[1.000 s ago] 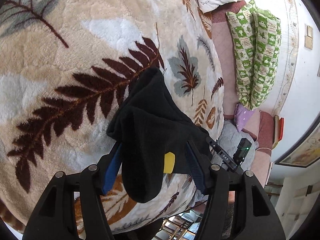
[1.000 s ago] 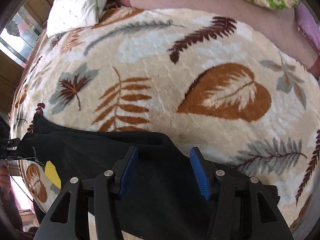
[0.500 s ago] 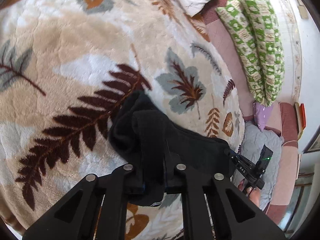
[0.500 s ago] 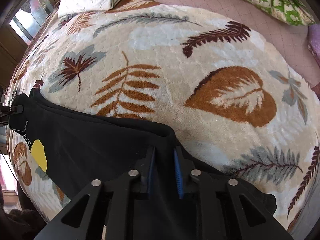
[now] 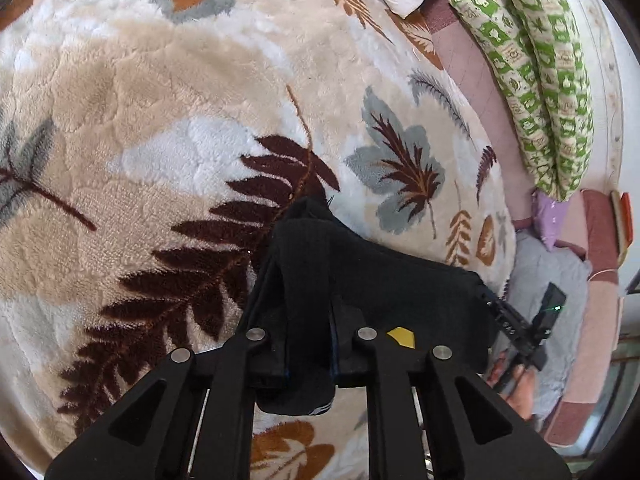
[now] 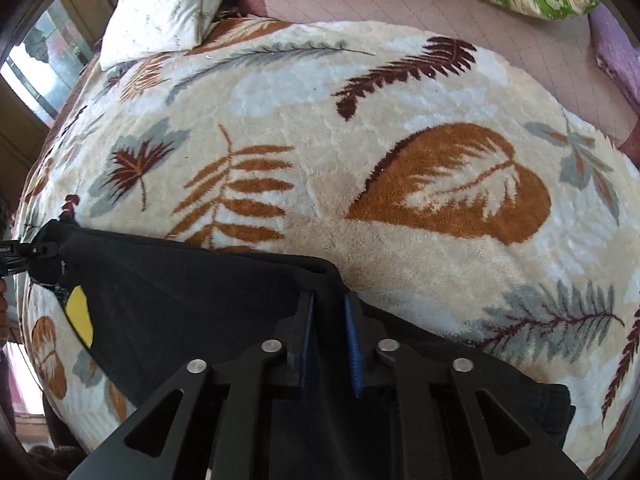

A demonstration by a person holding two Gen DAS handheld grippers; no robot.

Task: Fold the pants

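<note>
Black pants [image 5: 384,280] with a yellow tag [image 5: 401,337] lie at the near edge of a leaf-patterned blanket. My left gripper [image 5: 308,320] is shut on one corner of the pants, the cloth bunched between its fingers. In the right wrist view the pants [image 6: 180,292] stretch from left to the bottom, and my right gripper [image 6: 329,312] is shut on their other corner. The right gripper [image 5: 520,328] shows at the far end of the cloth in the left wrist view, and the left gripper [image 6: 24,252] shows at the left edge of the right wrist view.
The plush blanket [image 6: 360,140] covers a bed. A white pillow [image 6: 160,4] and a green patterned quilt [image 5: 540,80] lie along the far side on a pink sheet [image 6: 460,16]. A grey cloth [image 5: 552,272] lies off the bed's end.
Both grippers have closed on the pants, from open a second ago. The cloth between them is now pulled flatter and straighter.
</note>
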